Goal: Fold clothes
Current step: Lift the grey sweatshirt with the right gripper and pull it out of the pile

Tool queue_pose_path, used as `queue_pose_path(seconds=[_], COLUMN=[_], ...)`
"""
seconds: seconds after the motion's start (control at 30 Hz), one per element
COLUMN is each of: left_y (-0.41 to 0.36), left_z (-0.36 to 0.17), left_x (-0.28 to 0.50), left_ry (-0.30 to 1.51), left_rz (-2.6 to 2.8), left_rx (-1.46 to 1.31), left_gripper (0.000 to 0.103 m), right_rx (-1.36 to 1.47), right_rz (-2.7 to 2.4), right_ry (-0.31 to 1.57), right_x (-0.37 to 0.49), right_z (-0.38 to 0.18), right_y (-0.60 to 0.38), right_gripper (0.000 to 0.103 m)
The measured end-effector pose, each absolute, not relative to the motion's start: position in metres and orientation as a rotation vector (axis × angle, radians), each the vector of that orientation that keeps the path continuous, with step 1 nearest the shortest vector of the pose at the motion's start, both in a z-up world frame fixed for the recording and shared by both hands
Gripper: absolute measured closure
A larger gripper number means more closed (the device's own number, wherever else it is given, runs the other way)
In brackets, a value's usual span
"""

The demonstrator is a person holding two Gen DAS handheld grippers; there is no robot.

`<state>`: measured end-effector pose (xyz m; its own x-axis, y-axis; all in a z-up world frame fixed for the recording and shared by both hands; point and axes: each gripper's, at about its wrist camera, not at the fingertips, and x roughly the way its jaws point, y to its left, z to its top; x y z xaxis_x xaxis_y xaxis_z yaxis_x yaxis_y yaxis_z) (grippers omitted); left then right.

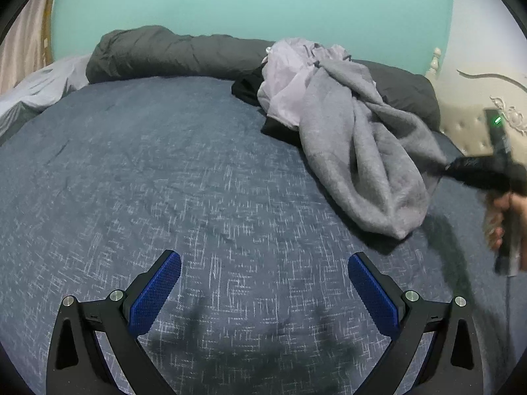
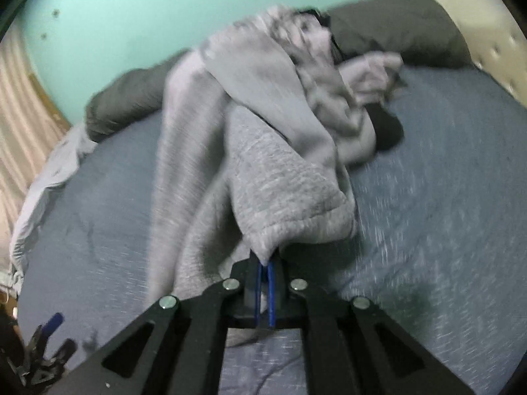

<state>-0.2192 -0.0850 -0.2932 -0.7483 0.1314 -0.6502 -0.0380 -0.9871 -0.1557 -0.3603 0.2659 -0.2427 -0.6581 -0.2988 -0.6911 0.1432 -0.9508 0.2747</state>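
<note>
The right gripper (image 2: 265, 265) pinches the ribbed hem of a grey sweatshirt (image 2: 280, 177), fingers (image 2: 272, 283) closed together. The garment trails back across the blue bed (image 2: 428, 181) toward a dark grey duvet (image 2: 395, 23).

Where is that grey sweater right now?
The grey sweater lies on the blue bed cover, right of centre in the left view, its edge pinched in the right tongs.

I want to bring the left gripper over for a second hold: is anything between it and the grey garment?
Nothing visible. The left gripper hovers with its jaws open over bare blue bedspread, and the grey garment, already clamped by the right gripper, lies ahead to its right with only bedspread between.
</note>
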Motion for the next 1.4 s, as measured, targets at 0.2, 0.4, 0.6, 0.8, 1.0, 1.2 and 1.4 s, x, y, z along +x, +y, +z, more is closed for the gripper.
queue_pose_path(seconds=[0.2, 0.4, 0.6, 0.8, 1.0, 1.2, 1.4], left_y=[-0.094, -0.104, -0.105, -0.102, -0.095, -0.087, -0.072], left_z=[-0.264, -0.220, -0.161, -0.110, -0.070, -0.050, -0.079], left_x=[-0.211, -0.195, -0.172, -0.144, -0.120, -0.100, -0.100], left_ry=[-0.269, -0.357, -0.295, -0.215, -0.177, -0.167, -0.140], left_rz=[2.879, 2.887, 2.910, 2.898, 2.862, 2.793, 2.721], left_rx=[-1.010, -0.950, -0.867, -0.796, -0.735, -0.699, -0.775], left_gripper=[0.000, 0.000, 0.000, 0.000, 0.000, 0.000, 0.000], right_rx=[1.002, 0.855, 0.723, 0.591, 0.499, 0.493, 0.703], right_rz=[-2.637, -2.621, -2.617, -2.611, -2.579, -2.545, -2.542], right_ry=[-0.258, -0.217, -0.198, -0.168, -0.114, -0.064, -0.074], right_x=[-0.329, -0.293, -0.258, -0.219, -0.181, -0.158, -0.175], right_z=[-0.168, -0.094, -0.029, 0.044, 0.111, 0.144, 0.072], right_y=[0.254, 0.241, 0.233, 0.224, 0.209, 0.201, 0.219], right_gripper=[0.101, 0.101, 0.101, 0.101, 0.101, 0.101, 0.101])
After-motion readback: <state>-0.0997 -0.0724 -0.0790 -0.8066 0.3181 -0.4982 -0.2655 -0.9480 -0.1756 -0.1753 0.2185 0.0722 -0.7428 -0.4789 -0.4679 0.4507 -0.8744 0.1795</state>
